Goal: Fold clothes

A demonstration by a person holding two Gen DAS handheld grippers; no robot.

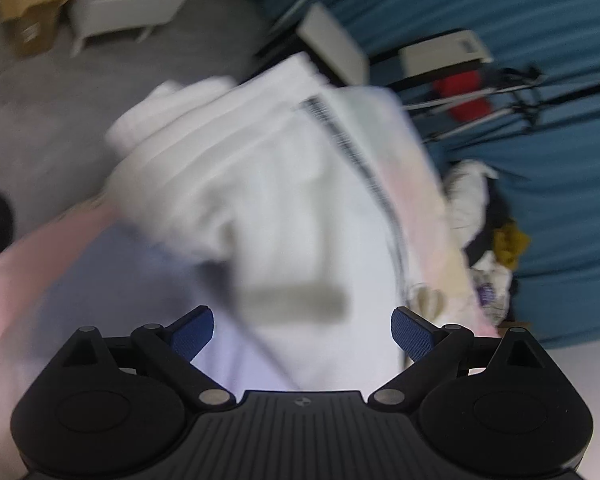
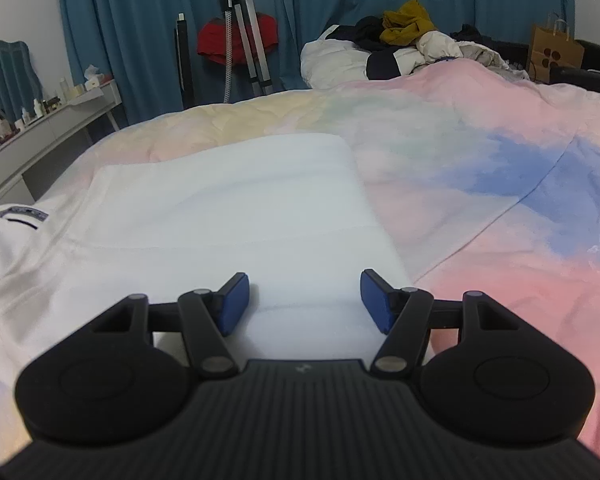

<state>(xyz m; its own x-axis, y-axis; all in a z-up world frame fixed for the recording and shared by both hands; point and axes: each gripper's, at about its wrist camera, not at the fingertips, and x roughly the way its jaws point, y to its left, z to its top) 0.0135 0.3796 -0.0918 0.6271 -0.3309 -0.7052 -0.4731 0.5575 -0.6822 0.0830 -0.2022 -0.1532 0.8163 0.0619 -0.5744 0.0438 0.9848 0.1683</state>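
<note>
On the bed cover (image 2: 480, 152), a white garment (image 2: 228, 200) lies folded.

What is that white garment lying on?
The white garment lies on a pastel bedcover of pink, blue and yellow, which shows all around it. The bedcover directly beneath the garment is hidden.

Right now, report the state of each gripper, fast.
Left gripper: open, holding nothing; the white garment lies beyond its fingers.
Right gripper: open over the folded white garment, pads not pressing it.
</note>
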